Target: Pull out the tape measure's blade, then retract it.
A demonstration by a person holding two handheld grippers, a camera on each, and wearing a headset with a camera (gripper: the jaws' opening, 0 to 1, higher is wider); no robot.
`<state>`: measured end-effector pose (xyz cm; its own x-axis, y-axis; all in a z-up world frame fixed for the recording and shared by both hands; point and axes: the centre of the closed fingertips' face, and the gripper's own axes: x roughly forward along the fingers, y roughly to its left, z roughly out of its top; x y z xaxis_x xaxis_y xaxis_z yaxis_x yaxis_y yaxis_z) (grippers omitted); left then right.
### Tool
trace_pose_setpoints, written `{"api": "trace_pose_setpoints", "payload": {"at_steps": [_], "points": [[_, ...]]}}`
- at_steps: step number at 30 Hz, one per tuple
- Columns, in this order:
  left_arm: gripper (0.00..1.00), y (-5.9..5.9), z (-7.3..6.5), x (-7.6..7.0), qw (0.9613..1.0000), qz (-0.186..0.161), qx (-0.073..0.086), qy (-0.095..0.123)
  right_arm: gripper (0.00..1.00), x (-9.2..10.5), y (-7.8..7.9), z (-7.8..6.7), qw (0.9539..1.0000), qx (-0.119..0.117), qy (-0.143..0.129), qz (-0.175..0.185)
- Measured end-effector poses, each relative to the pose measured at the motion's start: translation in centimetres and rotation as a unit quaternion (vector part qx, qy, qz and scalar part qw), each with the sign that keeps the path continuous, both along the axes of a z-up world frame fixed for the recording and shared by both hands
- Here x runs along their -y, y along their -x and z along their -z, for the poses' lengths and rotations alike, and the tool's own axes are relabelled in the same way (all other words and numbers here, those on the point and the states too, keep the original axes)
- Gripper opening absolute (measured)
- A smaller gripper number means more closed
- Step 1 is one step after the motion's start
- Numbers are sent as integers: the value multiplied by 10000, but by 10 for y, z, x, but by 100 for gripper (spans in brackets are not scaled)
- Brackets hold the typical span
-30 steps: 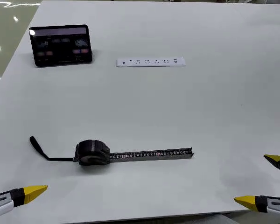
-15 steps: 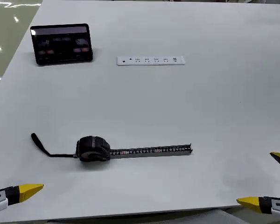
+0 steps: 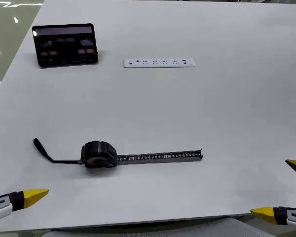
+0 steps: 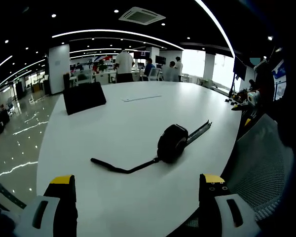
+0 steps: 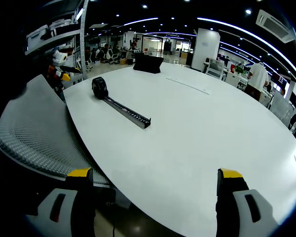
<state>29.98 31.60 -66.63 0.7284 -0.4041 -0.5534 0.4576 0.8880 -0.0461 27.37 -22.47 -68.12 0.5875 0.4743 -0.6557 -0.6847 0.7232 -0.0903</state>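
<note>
Lying flat on the white table (image 3: 197, 108), ahead of the left gripper (image 3: 15, 177) and a little toward its right jaw, is the tape measure (image 3: 98, 154). It has a black case, with a black wrist strap (image 3: 45, 152) trailing off its left side. The blade (image 3: 160, 157) is drawn out from its right side and rests on the surface, hook end toward the right gripper (image 3: 276, 188).

Far ahead of the left gripper, a dark tablet (image 3: 65, 45) stands propped up. A white power strip (image 3: 159, 62) lies flat to the right of it. Both are well apart from the tape measure. Bare table separates each gripper from the tape measure. A grey mesh chair back (image 5: 29, 128) sits below the near table edge, to the left of the right gripper.

Left gripper: at the near edge, jaws spread wide, holding and touching nothing. Right gripper: at the near edge, well apart from the blade's hook, jaws likewise spread wide and empty.

Count: two grippers, one tape measure, one tablet, one power strip, one chair back.
</note>
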Motion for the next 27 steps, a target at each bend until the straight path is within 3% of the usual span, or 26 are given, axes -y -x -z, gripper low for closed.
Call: {"api": "trace_pose_setpoints", "payload": {"at_steps": [2,3,4,5,7,9,12,15,18,20,24,26,27], "points": [[100,1,6,1,9999,-8,-137,-18,100,0,0,0,10000,-17,40,-2],[100,-1,7,0,9997,-36,-133,-207,100,0,0,0,10000,-13,67,-15],[100,-6,5,-6,9983,-114,-30,-574,100,0,-2,-1,9999,-8,123,-41],[100,-11,-1,-3,9972,-224,1,-716,100,0,-4,-3,9998,-14,184,-78],[100,-20,-12,13,9988,-227,87,-416,100,-2,-9,-6,9997,-25,240,-95],[100,-29,-20,30,9995,-222,2,-205,100,-9,-16,-12,9995,23,212,-219],[100,-44,-32,50,9994,-248,167,-174,100,-13,-24,-13,9984,2,375,-416],[100,-60,-31,70,9993,-288,145,-196,100,-18,-34,-11,9974,-112,419,-573],[100,-66,-21,87,9987,-478,-172,40,100,-26,-42,-7,9950,-209,515,-826],[100,-71,-15,94,9971,-716,-209,129,100,-33,-45,-3,9918,-296,623,-1077],[100,-80,3,95,9916,-1286,-102,103,98,-48,-56,7,9866,-330,756,-1411],[100,-76,21,98,9892,-1426,-330,-24,98,-57,-59,13,9824,-387,828,-1627],[100,-77,24,103,9899,-1385,-291,-3,98,-61,-61,15,9813,-395,848,-1684]]}}
